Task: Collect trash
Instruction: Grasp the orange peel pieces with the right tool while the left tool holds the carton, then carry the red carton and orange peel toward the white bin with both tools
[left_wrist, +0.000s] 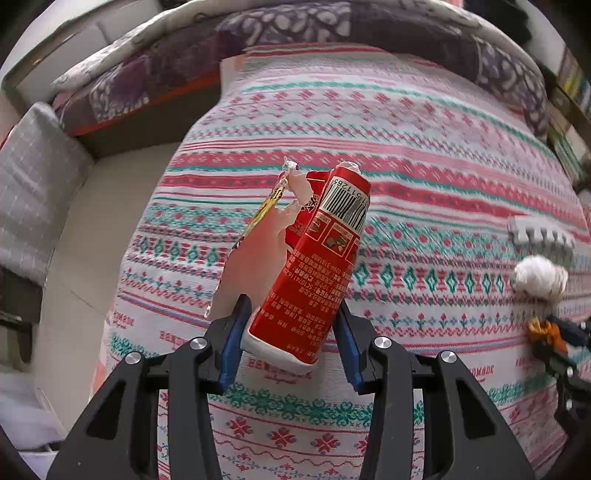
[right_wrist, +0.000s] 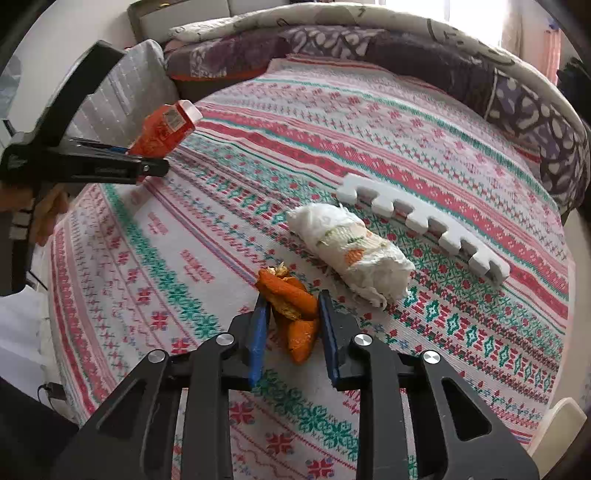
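2 bits in hand: left gripper (left_wrist: 291, 339) pinches the torn red snack wrapper (left_wrist: 314, 266), right gripper (right_wrist: 291, 332) pinches orange peel (right_wrist: 291, 310). Left on bedspread (right_wrist: 369, 122): crumpled white tissue wad (right_wrist: 351, 247), white notched foam strip (right_wrist: 421, 225), far-right.

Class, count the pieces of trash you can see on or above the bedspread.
3: red carton in the left gripper, orange peel in the right gripper, wadded tissue lying beside it.

Soft bright daylight, strong fisheye warp, blurred dark edges.
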